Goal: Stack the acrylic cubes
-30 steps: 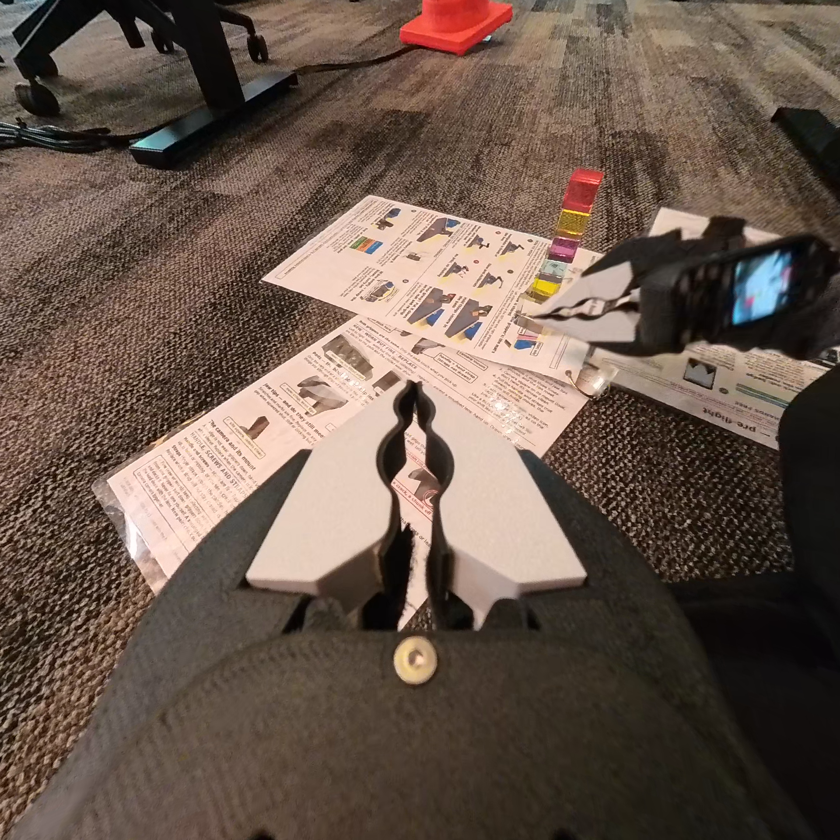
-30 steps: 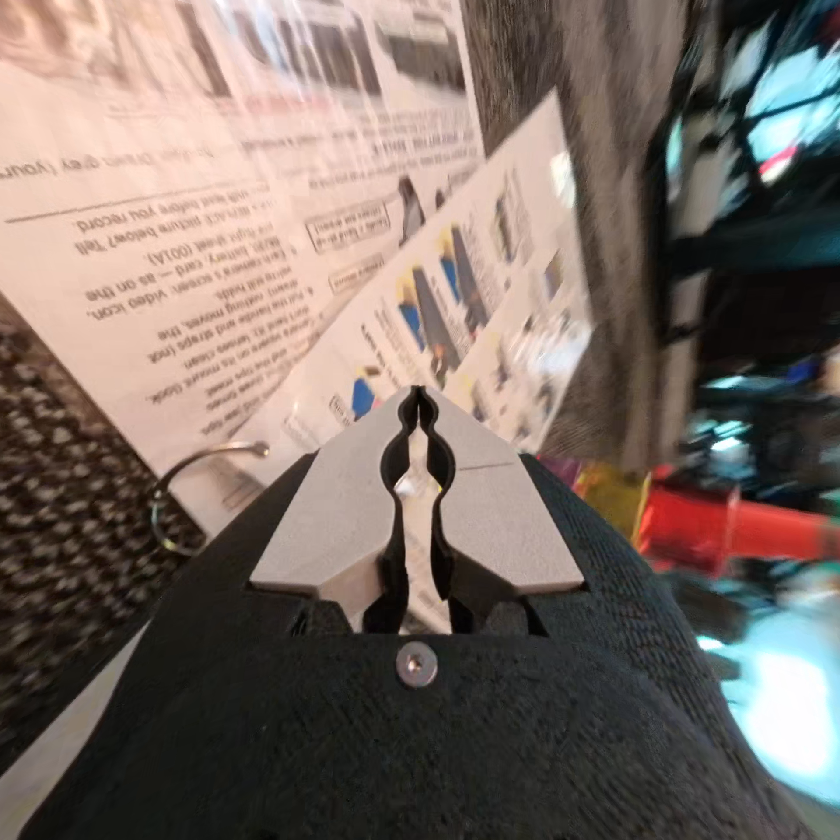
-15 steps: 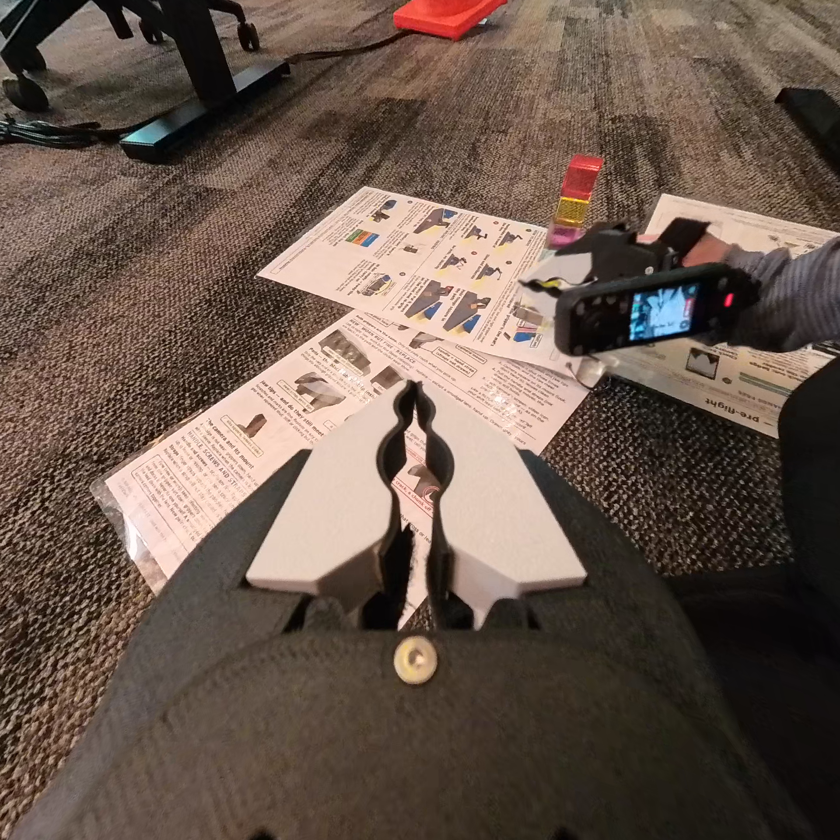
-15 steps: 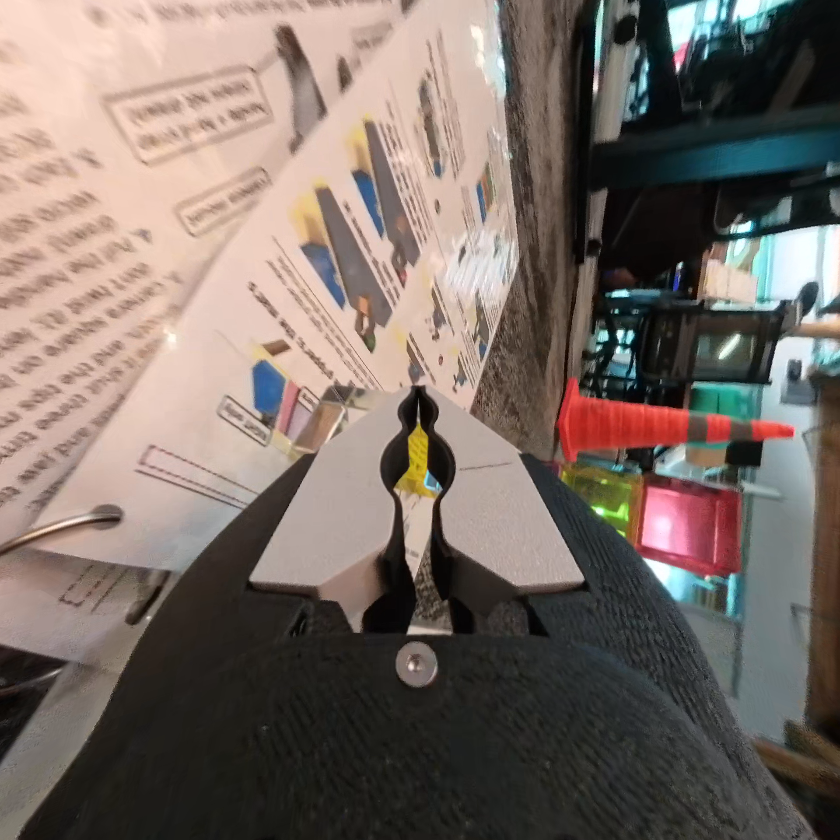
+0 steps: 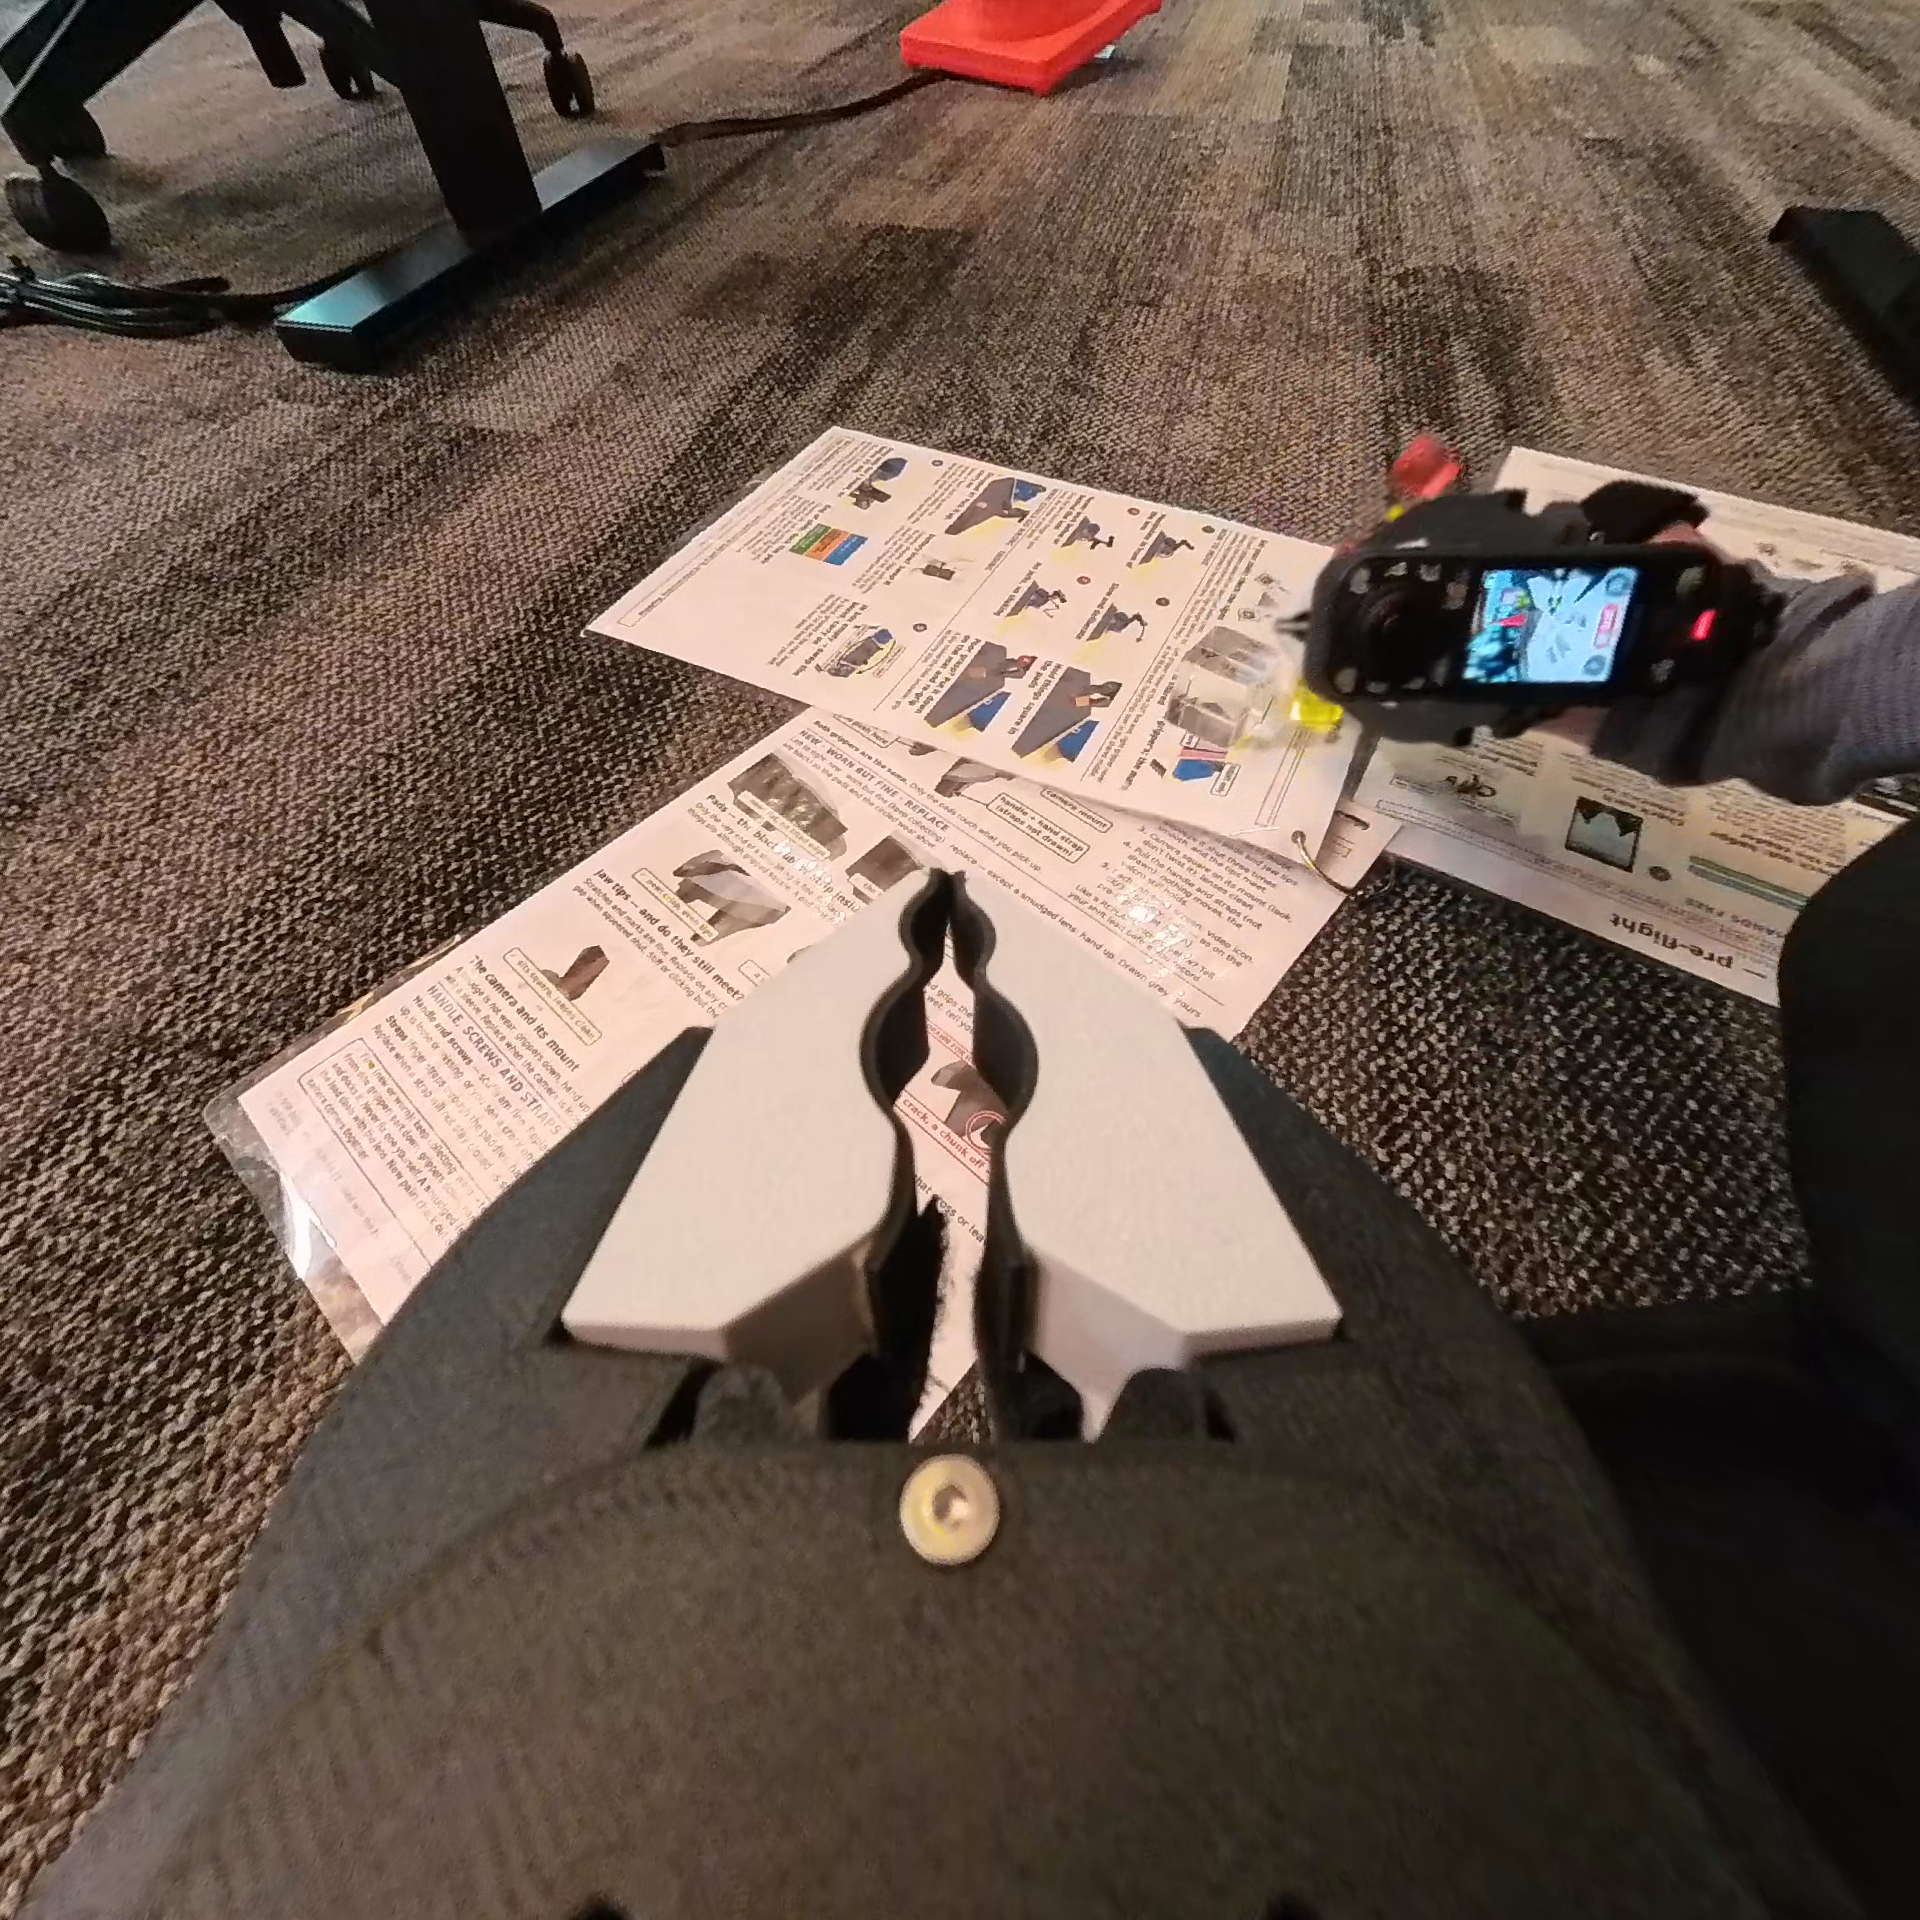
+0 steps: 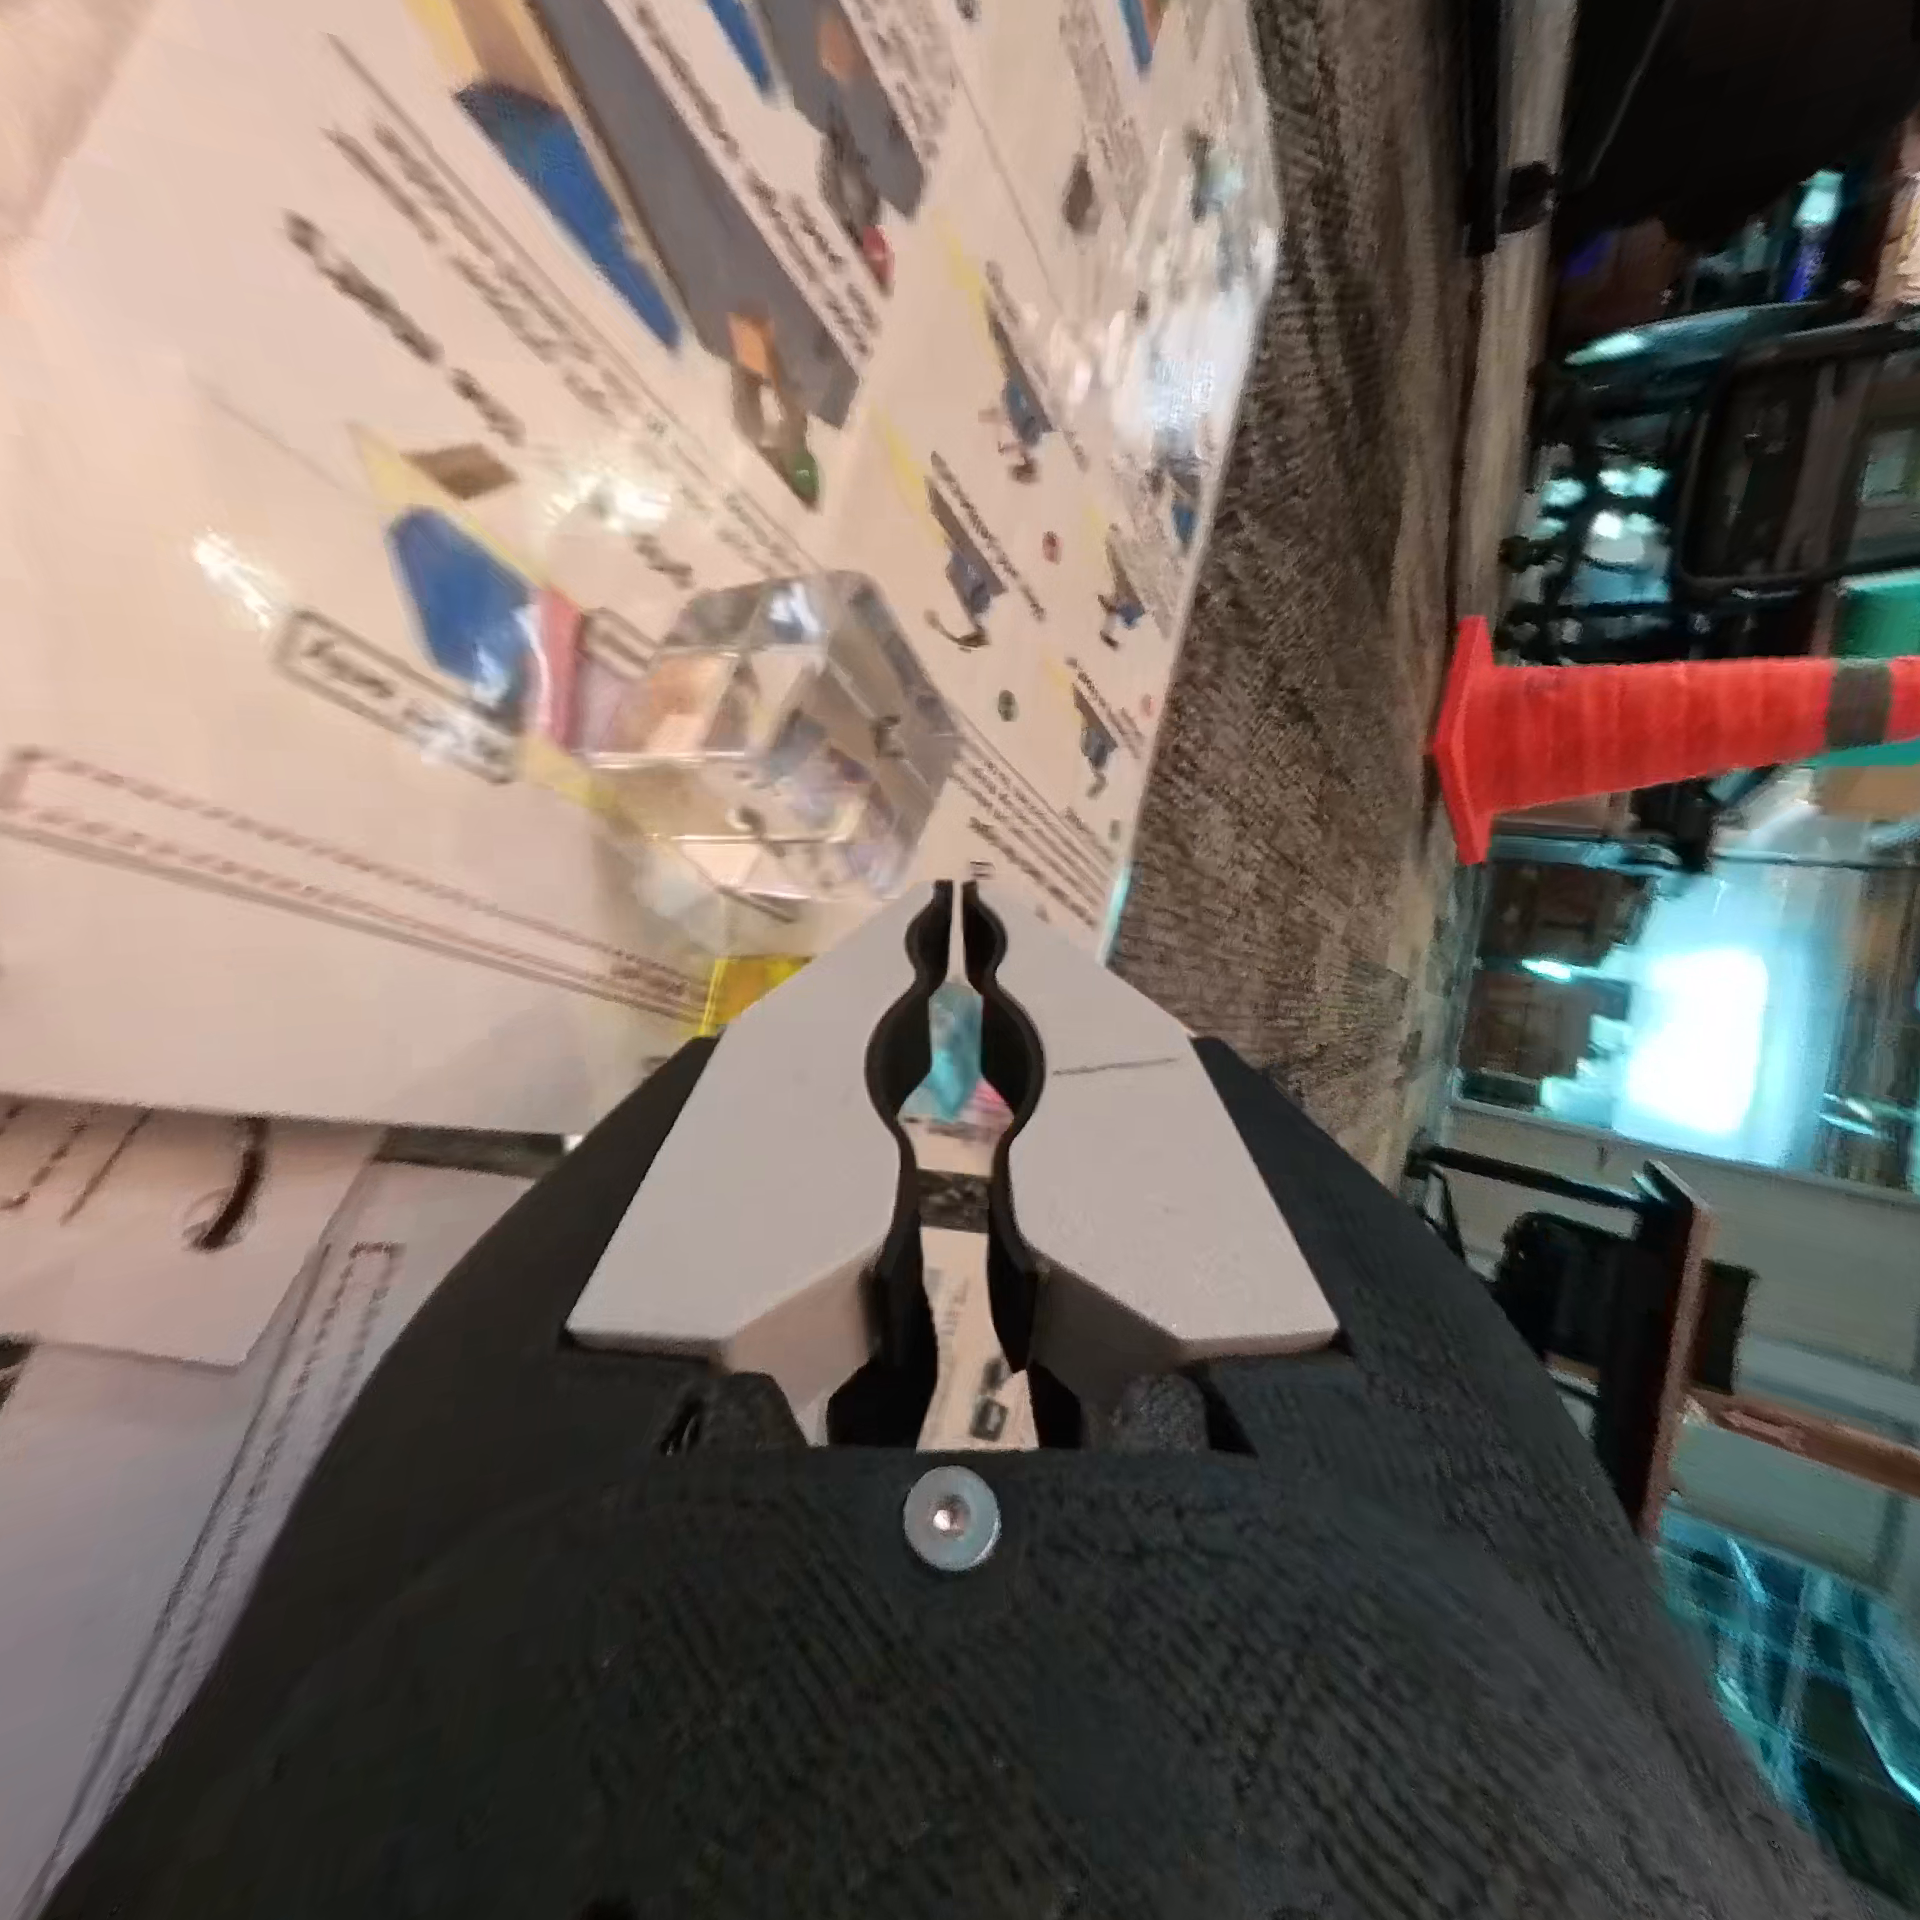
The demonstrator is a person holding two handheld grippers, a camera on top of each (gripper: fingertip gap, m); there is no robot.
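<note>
**Both grippers closed and bare over a paper-strewn carpet**

Widest first: a mottled grey-brown carpet (image 5: 1039,260) runs across the whole left wrist view, with a black desk foot (image 5: 457,281) and chair casters up in the far left corner and the base of an orange traffic cone (image 5: 1023,47) at the top edge. Spread on the carpet are laminated instruction sheets (image 5: 935,613), overlapping one another and joined at a corner by a metal ring (image 5: 1325,868).

Down front, the left gripper (image 5: 943,883) hangs just above the nearest sheet, its grey fingers (image 5: 790,1091) brought together at the tips, nothing between them.

Over to the right, a grey-sleeved hand holds the right gripper (image 6: 958,888) rolled onto its side and low over the upper sheet. Its tips are drawn together too, clamping nothing. Just beside those tips sits a clear cube (image 6: 769,717) on the paper; whether the tips touch it I cannot tell. A yellow cube (image 6: 753,987) peeks out right against the gripper's left finger. In the left wrist view a red block (image 5: 1425,470) shows just beyond that gripper.
</note>
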